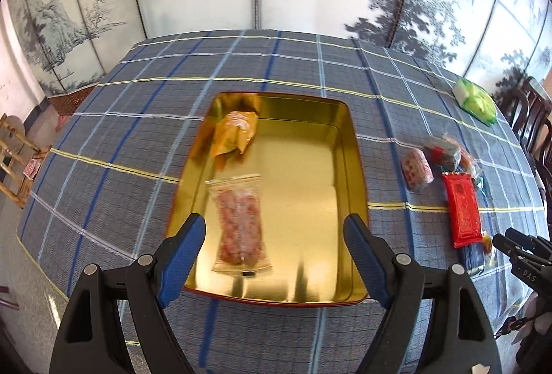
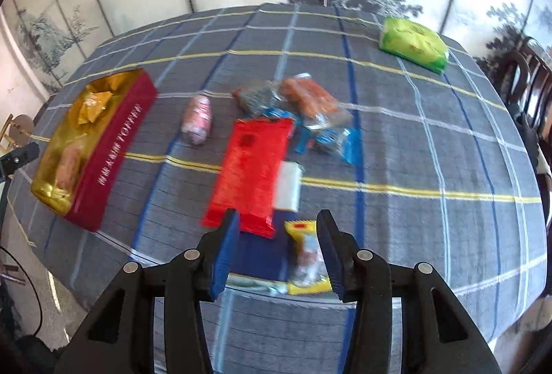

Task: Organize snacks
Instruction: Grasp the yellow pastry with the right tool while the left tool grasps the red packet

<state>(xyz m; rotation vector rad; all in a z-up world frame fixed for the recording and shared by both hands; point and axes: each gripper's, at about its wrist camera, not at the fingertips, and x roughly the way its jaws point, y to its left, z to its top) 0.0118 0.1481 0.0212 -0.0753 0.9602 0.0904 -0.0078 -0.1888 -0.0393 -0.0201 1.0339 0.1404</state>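
Our right tool point(image 2: 278, 246) is opening, nothing in it. The red snack pack point(image 2: 253, 167) lies just ahead, right of the gold tin point(image 2: 114, 146), long side pointing away. Our left tool point(image 1: 276, 256) hangs open and empty over the tin.

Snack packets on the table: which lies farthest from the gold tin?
The green packet, alone near the far right edge; the others cluster beside the gold tin.
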